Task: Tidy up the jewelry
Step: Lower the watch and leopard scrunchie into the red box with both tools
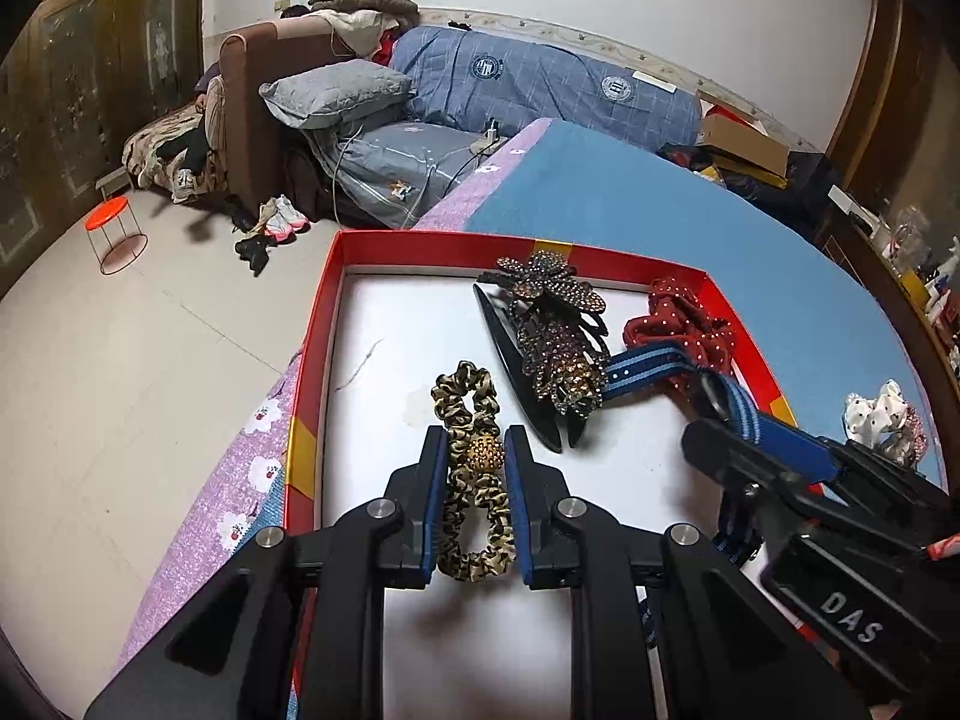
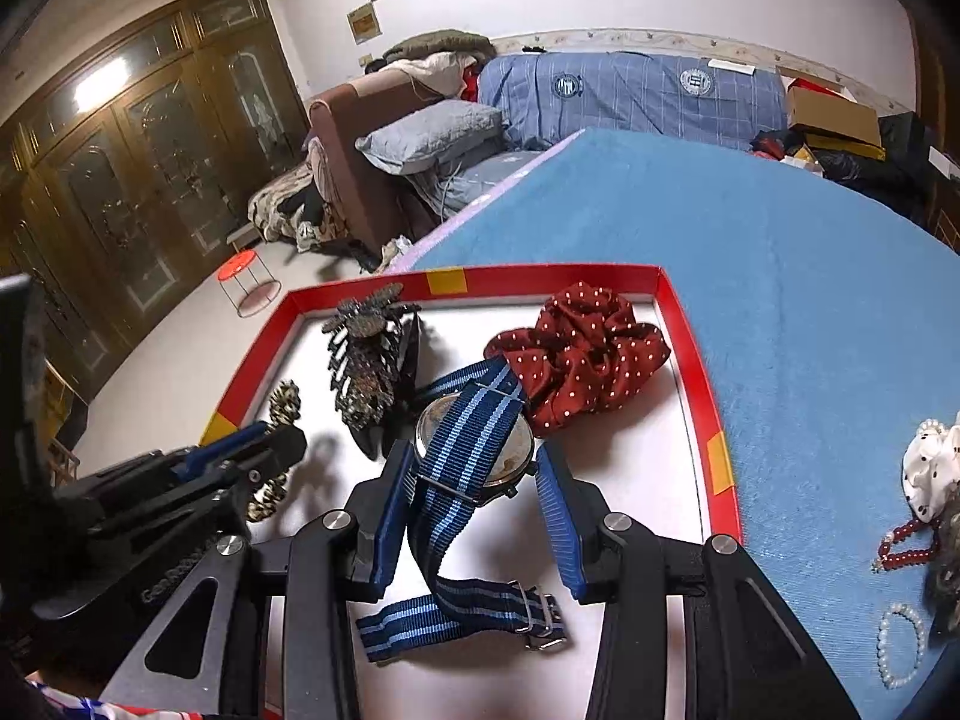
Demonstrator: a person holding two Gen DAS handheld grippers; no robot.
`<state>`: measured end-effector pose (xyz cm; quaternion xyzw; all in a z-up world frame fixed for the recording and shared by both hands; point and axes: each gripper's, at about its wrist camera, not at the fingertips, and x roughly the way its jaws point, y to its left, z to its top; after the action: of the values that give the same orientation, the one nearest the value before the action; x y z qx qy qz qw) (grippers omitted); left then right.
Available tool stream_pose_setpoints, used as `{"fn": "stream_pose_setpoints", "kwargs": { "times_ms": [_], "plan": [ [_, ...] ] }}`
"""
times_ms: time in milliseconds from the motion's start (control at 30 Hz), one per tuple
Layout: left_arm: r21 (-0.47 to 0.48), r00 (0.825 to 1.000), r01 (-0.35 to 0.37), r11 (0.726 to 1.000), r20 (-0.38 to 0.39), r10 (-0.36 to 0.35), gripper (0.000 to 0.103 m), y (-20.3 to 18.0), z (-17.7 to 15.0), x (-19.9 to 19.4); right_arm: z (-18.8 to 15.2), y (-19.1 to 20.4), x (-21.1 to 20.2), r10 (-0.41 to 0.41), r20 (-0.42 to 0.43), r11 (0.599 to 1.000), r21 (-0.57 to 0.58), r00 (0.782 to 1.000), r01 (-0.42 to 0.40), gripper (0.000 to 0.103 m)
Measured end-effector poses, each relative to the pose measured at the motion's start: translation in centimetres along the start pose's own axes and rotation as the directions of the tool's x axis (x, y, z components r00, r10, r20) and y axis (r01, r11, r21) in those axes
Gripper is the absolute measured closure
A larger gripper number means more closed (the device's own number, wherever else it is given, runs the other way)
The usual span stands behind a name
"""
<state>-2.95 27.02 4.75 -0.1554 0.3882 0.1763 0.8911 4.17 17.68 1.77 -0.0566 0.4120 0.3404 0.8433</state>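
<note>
Between your left tongs (image 1: 476,450), narrowly closed on it, lies the leopard-print fabric scrunchie (image 1: 474,474), lengthwise along the fingers inside the red-rimmed box (image 1: 312,348); right tongs (image 2: 474,468) straddle the blue-striped watch (image 2: 474,444), apparently not clamped.

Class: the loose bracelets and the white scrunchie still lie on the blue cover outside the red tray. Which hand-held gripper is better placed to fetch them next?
Right. The right hand-held gripper is nearer the pearl bracelet and white scrunchie, beyond the red tray wall on its side.

Woven strap (image 2: 462,450), prob. nylon; matt.
</note>
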Motion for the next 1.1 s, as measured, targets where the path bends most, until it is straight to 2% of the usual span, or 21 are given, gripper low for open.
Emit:
{"fn": "stream_pose_setpoints", "kwargs": {
  "times_ms": [700,1100],
  "plan": [
    [-0.002,1.000,-0.006,1.000,-0.004,0.006,0.085,0.1,0.1,0.1,-0.2,-0.6,1.9,-0.005,-0.046,1.000,0.005,0.999,0.006,0.057],
    [-0.016,0.999,0.003,1.000,-0.035,-0.003,0.083,0.6,0.2,0.5,-0.3,-0.7,2.3,-0.001,-0.062,1.000,0.012,0.998,0.001,0.056]
  ]
}}
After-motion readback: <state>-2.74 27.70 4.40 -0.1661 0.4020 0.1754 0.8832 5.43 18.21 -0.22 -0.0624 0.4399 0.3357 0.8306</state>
